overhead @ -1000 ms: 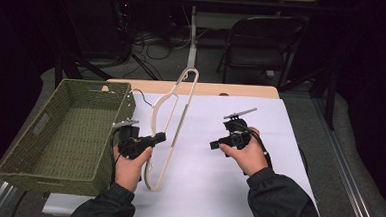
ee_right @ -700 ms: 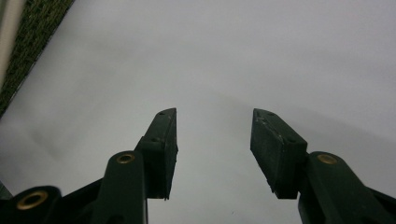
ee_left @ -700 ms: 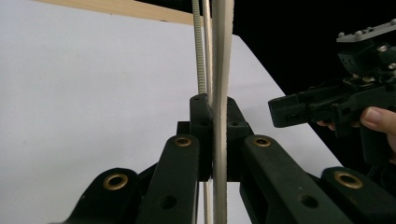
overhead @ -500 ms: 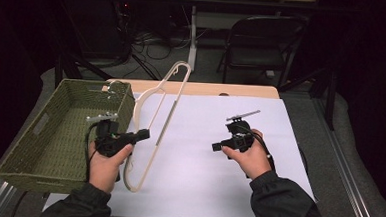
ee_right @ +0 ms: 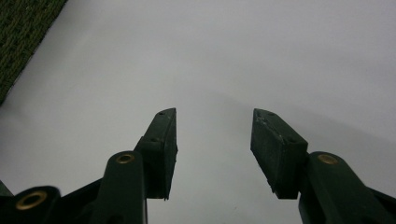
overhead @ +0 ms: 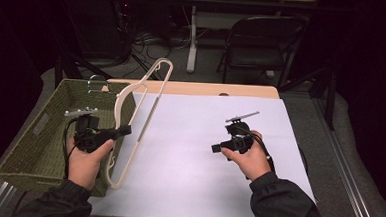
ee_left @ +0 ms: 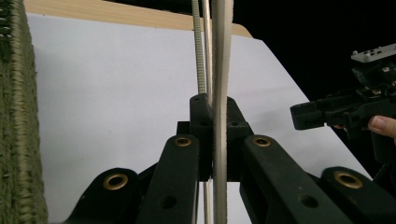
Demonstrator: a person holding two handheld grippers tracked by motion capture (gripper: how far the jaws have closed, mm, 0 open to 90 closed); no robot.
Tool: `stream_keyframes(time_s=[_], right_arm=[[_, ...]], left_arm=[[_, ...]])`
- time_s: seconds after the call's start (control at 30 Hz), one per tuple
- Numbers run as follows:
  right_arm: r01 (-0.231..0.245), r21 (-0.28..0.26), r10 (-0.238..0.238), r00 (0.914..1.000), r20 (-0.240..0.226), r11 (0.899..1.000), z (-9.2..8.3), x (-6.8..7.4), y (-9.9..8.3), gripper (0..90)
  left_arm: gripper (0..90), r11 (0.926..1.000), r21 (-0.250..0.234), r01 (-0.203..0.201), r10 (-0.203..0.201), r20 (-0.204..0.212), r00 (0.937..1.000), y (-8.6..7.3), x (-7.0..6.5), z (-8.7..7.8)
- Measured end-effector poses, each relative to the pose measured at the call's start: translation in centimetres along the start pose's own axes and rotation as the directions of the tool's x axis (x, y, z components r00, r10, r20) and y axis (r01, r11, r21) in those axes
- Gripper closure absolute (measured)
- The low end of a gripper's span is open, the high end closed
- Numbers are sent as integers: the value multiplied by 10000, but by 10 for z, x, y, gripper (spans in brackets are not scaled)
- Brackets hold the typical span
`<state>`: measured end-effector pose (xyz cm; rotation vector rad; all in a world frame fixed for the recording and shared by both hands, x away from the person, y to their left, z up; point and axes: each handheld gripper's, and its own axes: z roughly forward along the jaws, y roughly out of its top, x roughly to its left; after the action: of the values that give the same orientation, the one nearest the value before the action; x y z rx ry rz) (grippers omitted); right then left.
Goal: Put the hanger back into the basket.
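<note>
The table (overhead: 192, 88) is covered by a white sheet (overhead: 203, 164), with a woven green basket (overhead: 34, 140) standing at its left edge. A cream clothes hanger (overhead: 146, 96) with a metal hook is in the air, tilted, its hook end over the basket's far corner and its lower end hanging down beside the basket's near right wall. The left gripper (overhead: 122, 131) has its jaws pinched tight on one thin arm of the hanger (ee_left: 219, 70); in the left gripper view the pads squeeze the flat cream bar from both sides, with the ridged trouser rod just beside it. The right gripper (overhead: 214, 148) rests low over the sheet, well apart from the hanger, its jaws (ee_right: 215, 140) spread wide with nothing between them.

The likely job is putting the hanger into the basket. The grip sits far from the hanger's middle, so the long frame could swing or twist in the pads. The hook or the lower end could also catch on the basket rim and drag the basket or lever the hanger loose
</note>
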<state>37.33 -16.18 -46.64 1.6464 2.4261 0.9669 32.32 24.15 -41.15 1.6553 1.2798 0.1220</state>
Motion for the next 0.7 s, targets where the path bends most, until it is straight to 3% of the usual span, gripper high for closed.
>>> stream_keyframes(time_s=[0.33, 0.7], right_arm=[[-85, 53, 85, 10000, -36, 9999, 1, -2, -2, 509], [-127, 79, 127, 9999, -5, 9999, 3, -2, -3, 508]], left_arm=[[872, 9999, -115, 128, -129, -95, 9999, 7, 8, -13], [872, 9982, 572, -196, 228, -545, 9983, 12, 12, -14]])
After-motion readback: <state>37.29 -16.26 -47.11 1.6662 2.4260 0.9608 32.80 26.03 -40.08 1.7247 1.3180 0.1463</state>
